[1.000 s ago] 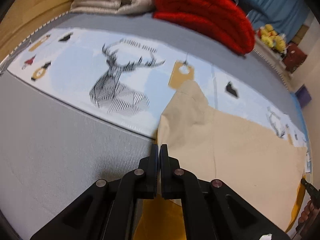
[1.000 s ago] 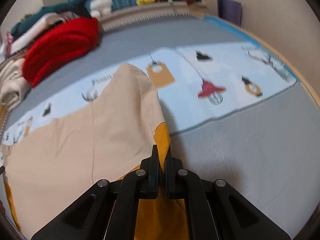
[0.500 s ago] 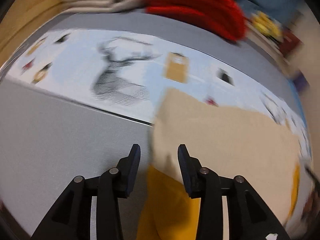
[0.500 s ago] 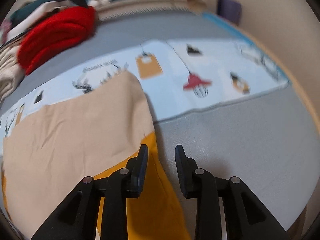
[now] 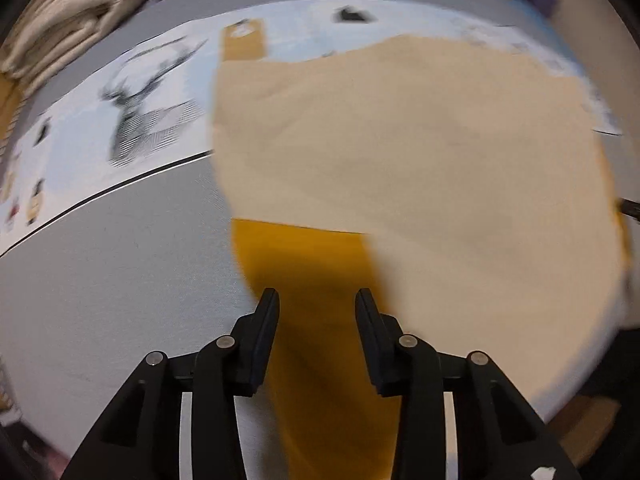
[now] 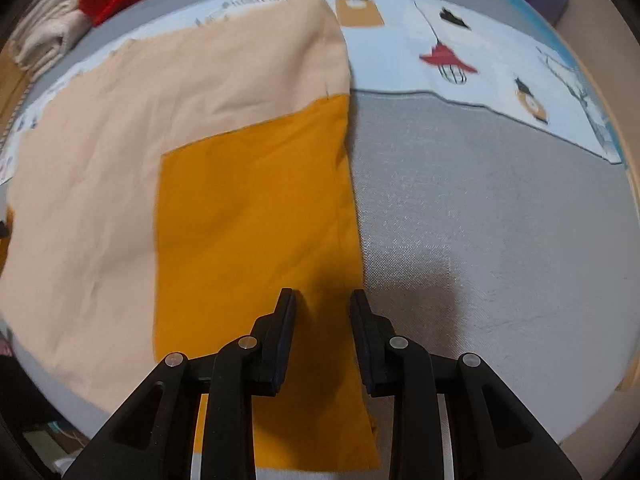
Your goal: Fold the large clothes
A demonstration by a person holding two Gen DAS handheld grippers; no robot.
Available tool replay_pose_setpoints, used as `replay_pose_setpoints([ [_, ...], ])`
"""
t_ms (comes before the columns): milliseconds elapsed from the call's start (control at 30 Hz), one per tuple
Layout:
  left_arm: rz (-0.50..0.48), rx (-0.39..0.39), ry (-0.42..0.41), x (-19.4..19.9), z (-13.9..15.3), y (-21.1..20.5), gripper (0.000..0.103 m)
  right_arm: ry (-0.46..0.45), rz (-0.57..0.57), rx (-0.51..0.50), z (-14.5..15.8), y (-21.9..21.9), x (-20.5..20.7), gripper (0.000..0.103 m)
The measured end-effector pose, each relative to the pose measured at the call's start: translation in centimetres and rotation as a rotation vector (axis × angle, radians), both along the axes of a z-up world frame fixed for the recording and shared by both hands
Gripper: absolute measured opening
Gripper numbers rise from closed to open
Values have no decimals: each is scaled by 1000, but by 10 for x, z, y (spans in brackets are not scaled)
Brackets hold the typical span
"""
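Across the grey bed (image 6: 500,220), my beige-and-mustard cloth garment (image 6: 248,200) lies folded once, further folds remaining, both my jaws spread apart, holding nothing.

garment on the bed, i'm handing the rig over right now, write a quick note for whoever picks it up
Left gripper: jaws open, holding nothing, above the mustard panel.
Right gripper: jaws open, holding nothing, over the mustard panel's right edge.
Garment: lies flat on the grey bed, its far edge over the printed blue sheet. The beige layer is folded over the mustard one.
Done: one fold laid down, cloth released.
Left: probably regrip and fold again to make it smaller.
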State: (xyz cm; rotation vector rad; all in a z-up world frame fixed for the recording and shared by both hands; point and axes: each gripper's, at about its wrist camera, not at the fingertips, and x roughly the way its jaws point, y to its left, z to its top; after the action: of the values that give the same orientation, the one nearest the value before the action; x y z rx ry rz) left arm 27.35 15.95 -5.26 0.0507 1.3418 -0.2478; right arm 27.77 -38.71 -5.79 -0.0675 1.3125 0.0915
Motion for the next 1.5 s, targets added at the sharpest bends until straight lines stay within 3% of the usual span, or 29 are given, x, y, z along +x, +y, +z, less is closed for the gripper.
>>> replay_pose_setpoints([
  [100,-146,-49,63,-24,-6,-18,35,45,62,49,-2,-1,-16,29],
  [200,-258,60,120,-45,-27,-30,37,153,121,-62,-28,-2,-33,29],
  [267,-252,85,156,-51,-35,-25,40,160,126,-59,-32,-6,-41,29],
  [333,-228,70,151,-52,-27,-21,33,159,114,-48,-29,-10,-45,29],
  [433,-245,45,143,-61,-21,-21,30,183,111,-68,-34,-17,-52,29],
  [567,-294,206,199,-77,-49,-23,34,212,114,-99,-36,-22,-60,29],
  [667,-267,235,174,-77,-42,-23,32,221,95,-124,-33,-27,-65,29],
  [767,-267,224,119,-81,-23,-26,26,176,117,-176,-21,-21,-72,29],
  [867,-229,182,148,-82,-23,-18,26,88,147,-146,-5,-17,-77,29],
  [933,-197,279,232,-89,-47,-4,26,139,131,-207,-18,-22,-76,29],
  [1000,-197,342,266,-94,-57,1,24,188,132,-245,-29,-14,-73,29],
  [1067,-225,367,193,-96,-43,-7,24,142,120,-249,-15,-14,-67,29],
  [1133,-203,345,56,-93,-13,-15,26,56,89,-256,7,-14,-66,29],
  [1233,-87,284,-121,-87,39,-18,32,-159,-16,-217,67,-13,-65,30],
  [1267,-46,271,-174,-89,54,-19,33,-208,-42,-199,81,-8,-67,35],
  [1367,73,235,-319,-80,96,-23,49,-364,-117,-146,130,21,-83,49],
  [1500,212,206,-406,-99,111,-27,52,-503,-119,-64,160,77,-127,54],
])
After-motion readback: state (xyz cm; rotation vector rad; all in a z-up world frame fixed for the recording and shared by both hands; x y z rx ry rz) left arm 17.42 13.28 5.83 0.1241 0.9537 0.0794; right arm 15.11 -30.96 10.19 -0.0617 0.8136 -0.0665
